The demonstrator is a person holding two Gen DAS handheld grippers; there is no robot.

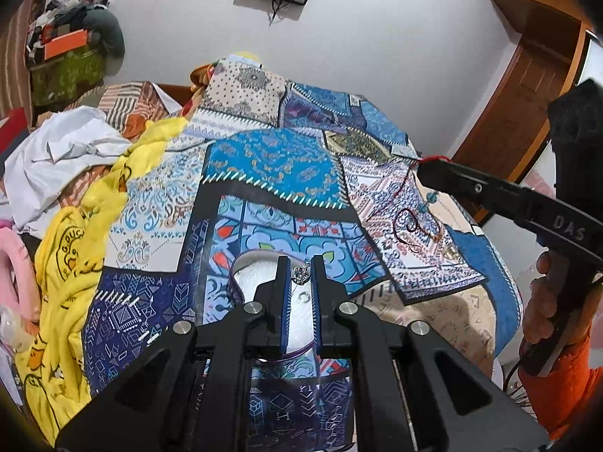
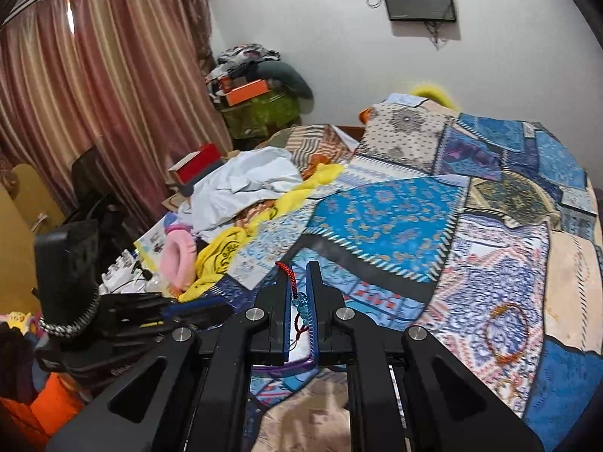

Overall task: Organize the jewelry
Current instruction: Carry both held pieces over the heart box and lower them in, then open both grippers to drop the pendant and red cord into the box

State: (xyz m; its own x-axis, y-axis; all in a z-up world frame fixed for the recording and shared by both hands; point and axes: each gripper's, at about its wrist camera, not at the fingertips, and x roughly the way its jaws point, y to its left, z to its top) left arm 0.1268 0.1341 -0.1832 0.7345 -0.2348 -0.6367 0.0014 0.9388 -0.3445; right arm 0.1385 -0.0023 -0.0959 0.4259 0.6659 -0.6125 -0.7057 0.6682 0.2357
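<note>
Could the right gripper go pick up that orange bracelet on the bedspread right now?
Probably not yet: the right gripper is shut on a red cord with teal beads. The orange bracelet itself lies uncovered on the bedspread.

White wall (image 2: 301, 19), pink striped curtains (image 2: 94, 94), wooden door (image 1: 527, 86).

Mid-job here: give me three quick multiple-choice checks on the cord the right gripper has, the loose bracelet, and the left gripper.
1. The red cord is: A) between the right gripper's fingers B) on the curtain C) on the yellow cloth
2. The loose bracelet on the bedspread is: A) green B) orange-red C) white
3. The left gripper is: A) wide open B) out of view C) closed on a silver pendant

A: cord runs between the fingers. B: orange-red ring on the patterned cloth. C: pendant sits pinched between the fingers.
</note>
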